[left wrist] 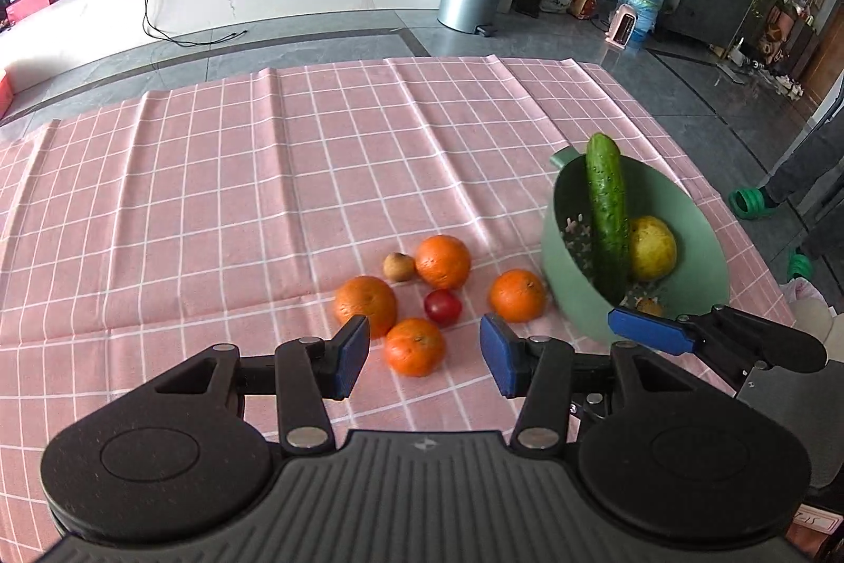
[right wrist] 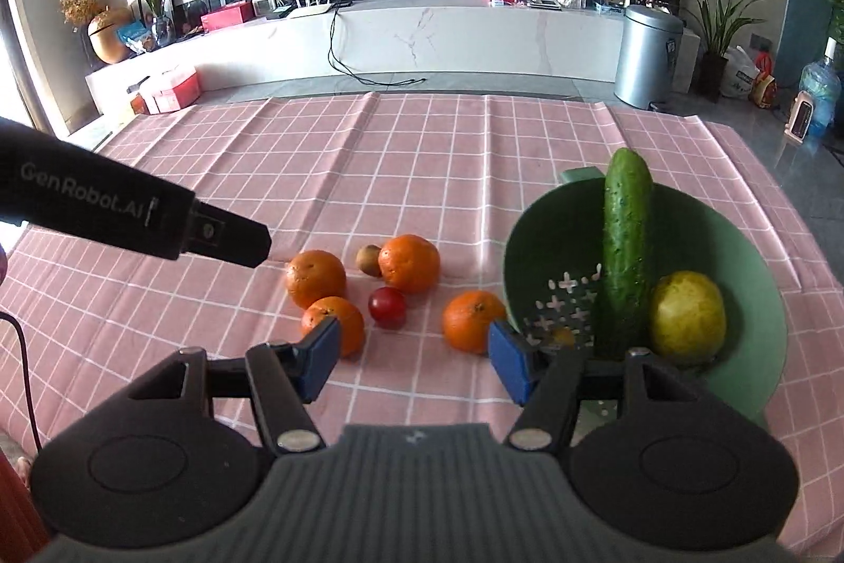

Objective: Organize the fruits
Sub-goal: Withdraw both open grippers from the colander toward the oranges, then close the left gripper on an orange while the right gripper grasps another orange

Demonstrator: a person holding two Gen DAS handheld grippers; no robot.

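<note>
Several oranges lie loose on the pink checked cloth (left wrist: 211,193), with a small red fruit (left wrist: 443,307) and a small brown fruit (left wrist: 399,266) among them. A green colander bowl (left wrist: 701,246) at the right holds a cucumber (left wrist: 606,215) and a yellow pear (left wrist: 653,247). My left gripper (left wrist: 422,354) is open, low over the nearest orange (left wrist: 414,346). My right gripper (right wrist: 414,365) is open and empty, near the bowl's (right wrist: 759,278) left rim, with an orange (right wrist: 471,321) just ahead. One of its fingers (left wrist: 651,330) shows in the left wrist view.
The table's far edge drops to a grey tiled floor. A steel bin (right wrist: 648,56), potted plants and a white TV bench stand beyond. The left gripper's body (right wrist: 132,215) crosses the left of the right wrist view.
</note>
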